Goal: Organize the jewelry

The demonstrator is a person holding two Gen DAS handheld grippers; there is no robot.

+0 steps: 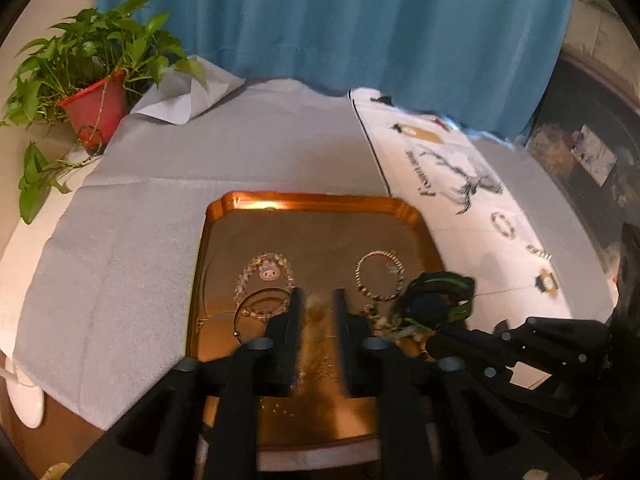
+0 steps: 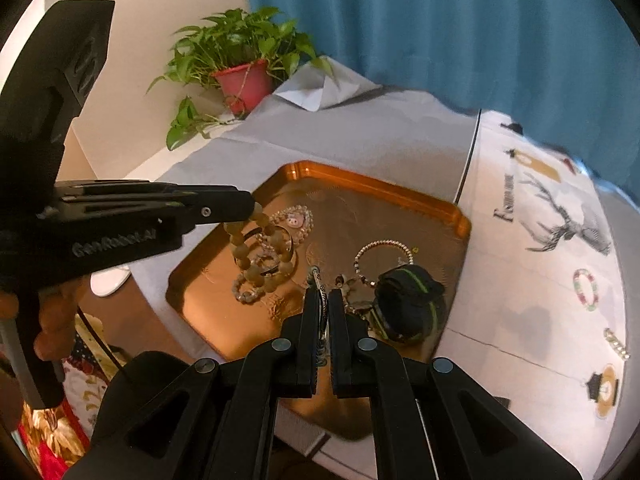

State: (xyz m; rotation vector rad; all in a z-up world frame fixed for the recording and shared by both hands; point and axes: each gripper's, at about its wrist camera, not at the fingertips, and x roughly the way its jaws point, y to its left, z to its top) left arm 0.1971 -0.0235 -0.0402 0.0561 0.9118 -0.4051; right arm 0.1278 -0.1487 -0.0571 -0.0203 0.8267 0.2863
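Observation:
A copper tray [image 1: 320, 200] holds several bracelets. My left gripper [image 1: 318, 294] hovers over the tray's near half with its fingers apart. A tan bead bracelet [image 2: 260, 252], blurred in the left wrist view, hangs between and below the tips. The pads do not press on it. My right gripper [image 2: 325, 294] is shut on a thin silver bracelet [image 2: 316, 278] that sticks out past its tips. It hovers beside a black and green band [image 2: 408, 304]. On the tray lie a clear bead bracelet with a pink pig charm [image 1: 268, 272] and a silver bead bracelet [image 1: 380, 276].
A potted plant [image 1: 92, 100] stands at the far left corner. A white cloth with a deer print [image 1: 460, 184] lies right of the tray, with small jewelry pieces [image 2: 586, 290] on it. Grey cloth [image 1: 120, 240] covers the table. A blue curtain [image 1: 320, 20] hangs behind.

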